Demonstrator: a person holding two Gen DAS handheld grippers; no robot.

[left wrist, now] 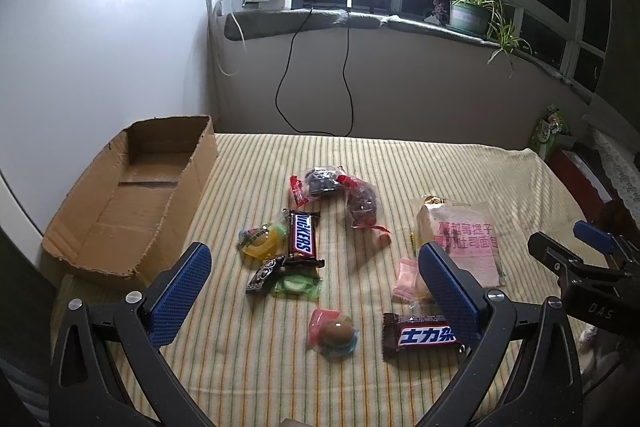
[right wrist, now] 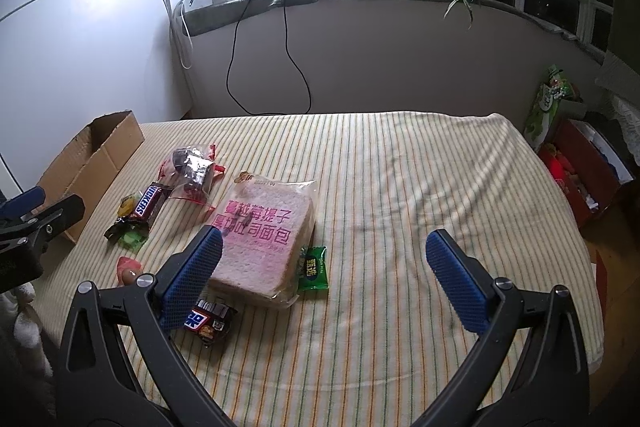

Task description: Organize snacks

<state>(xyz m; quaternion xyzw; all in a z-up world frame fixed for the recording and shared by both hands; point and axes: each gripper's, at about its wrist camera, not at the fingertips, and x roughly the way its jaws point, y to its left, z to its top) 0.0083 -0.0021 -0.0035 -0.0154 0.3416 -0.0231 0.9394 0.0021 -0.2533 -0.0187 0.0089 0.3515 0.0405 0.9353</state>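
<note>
**Nothing boxed yet**

Cardboard box [left wrist: 132, 203], ahead-left of the left claw [left wrist: 316, 283], looks empty. All snacks lie loose on the striped surface [right wrist: 400, 187]: Snickers bar [left wrist: 303, 237], bread pack [right wrist: 264, 239], candies. Both claws, right claw [right wrist: 324, 267] too, gape wide, holding nothing.

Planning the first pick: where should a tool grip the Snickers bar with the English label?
Across the narrow width at mid-length of the Snickers bar, coming from above. It lies flat, and the yellow candy crowds its left edge, so the hold is probably tight there.

Yellow-striped cloth [right wrist: 400, 187], brown cardboard box [left wrist: 132, 203], blue-padded fingers [left wrist: 180, 291].
</note>
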